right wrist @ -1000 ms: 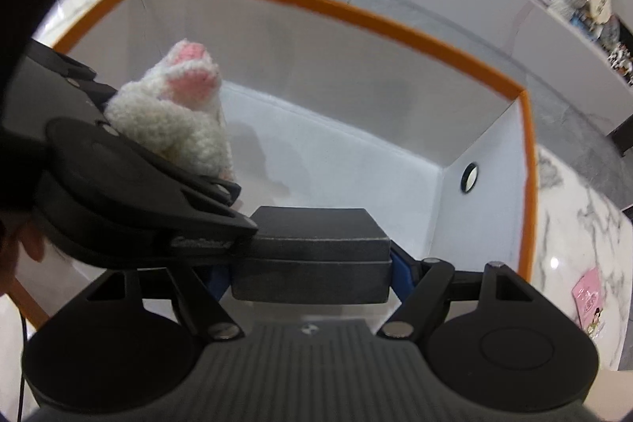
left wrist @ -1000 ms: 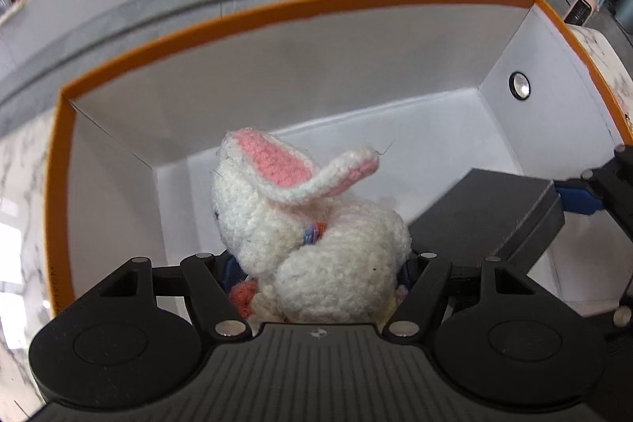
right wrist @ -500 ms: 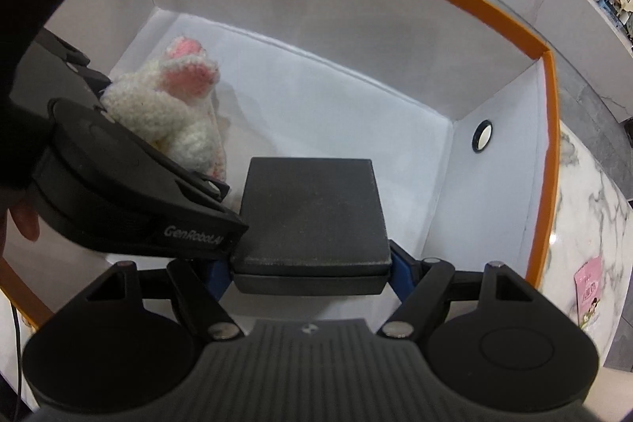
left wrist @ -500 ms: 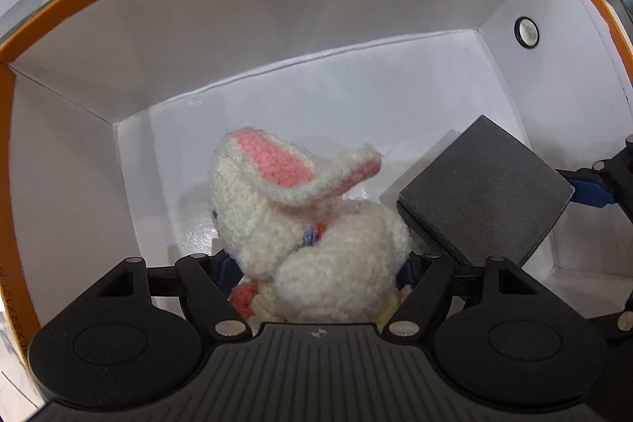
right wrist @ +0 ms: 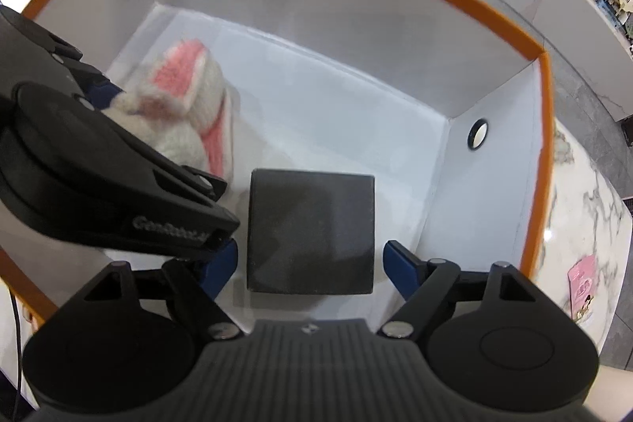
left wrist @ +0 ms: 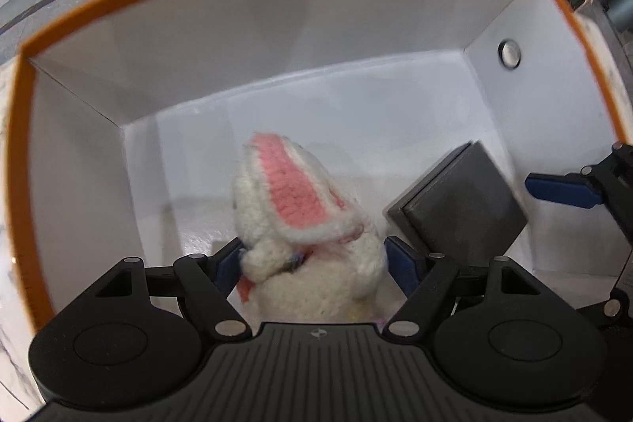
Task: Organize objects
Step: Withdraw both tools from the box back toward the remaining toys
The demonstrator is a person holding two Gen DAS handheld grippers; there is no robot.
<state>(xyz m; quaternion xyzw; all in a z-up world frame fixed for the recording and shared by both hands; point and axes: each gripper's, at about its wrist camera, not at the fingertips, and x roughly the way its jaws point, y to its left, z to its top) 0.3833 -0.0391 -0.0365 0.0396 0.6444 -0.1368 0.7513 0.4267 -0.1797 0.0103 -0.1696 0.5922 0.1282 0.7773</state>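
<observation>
Two items now lie in the box (right wrist: 546, 113): both grippers' fingers have just opened, releasing bunny (left wrist: 300, 236) and case (right wrist: 310, 228).

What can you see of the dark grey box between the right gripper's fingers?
The dark grey box is a flat, square-topped case with a matte, finely textured surface; the left wrist view shows a seam around its edge, like a lid. It sits inside the white, orange-rimmed carton, toward the wall with the round hole. It looks tilted, though whether it rests on the floor is unclear. The right gripper is open, with its blue pads visibly apart from the box's sides. The crochet bunny lies to its left, not touching.
</observation>
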